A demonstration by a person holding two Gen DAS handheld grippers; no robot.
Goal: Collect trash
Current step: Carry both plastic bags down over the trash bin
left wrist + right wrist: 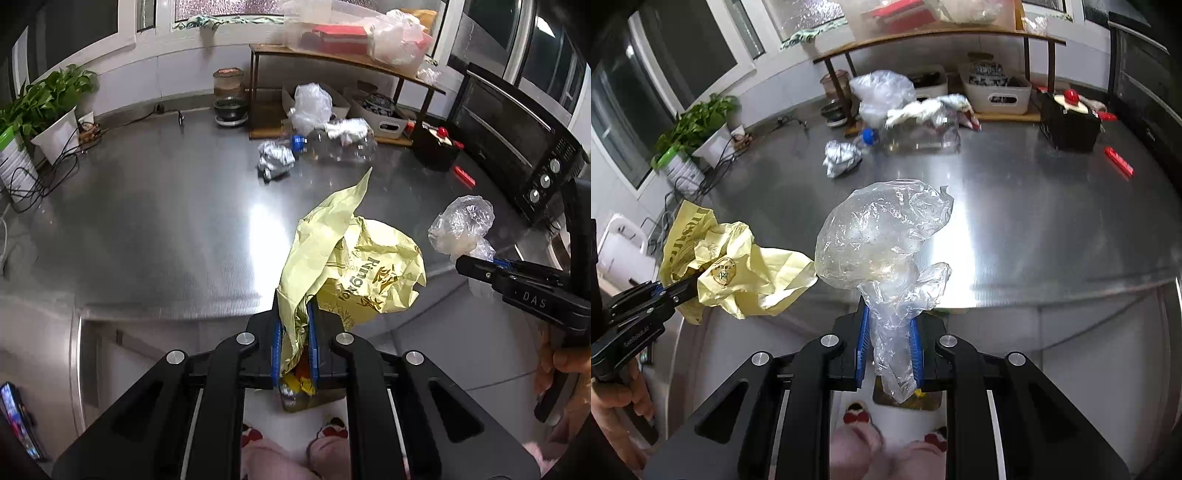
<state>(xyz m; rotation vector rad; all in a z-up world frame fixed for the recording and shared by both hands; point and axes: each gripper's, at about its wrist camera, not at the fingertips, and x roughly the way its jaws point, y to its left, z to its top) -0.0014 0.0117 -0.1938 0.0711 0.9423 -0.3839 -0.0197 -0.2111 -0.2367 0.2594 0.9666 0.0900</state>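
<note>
- We see our left gripper (295,343) clamped tight on a crumpled yellow wrapper (354,266) at 6 o'clock, past the steel counter's (166,229) near edge.
- Our right gripper (888,343) pinches a clear plastic bag (882,243) likewise.
- At 12 o'clock, a foil ball (275,159) and empty bottle (332,146) lie on the counter.

Both wrist views angled down, close – shared steel counter (166,221) (foil-littered)

You see a glossy brushed-metal counter (147,221), a crinkled matt yellow paper wrapper (354,266), a clear shiny plastic bag (882,240), and crumpled foil (275,160) at the far side.
</note>
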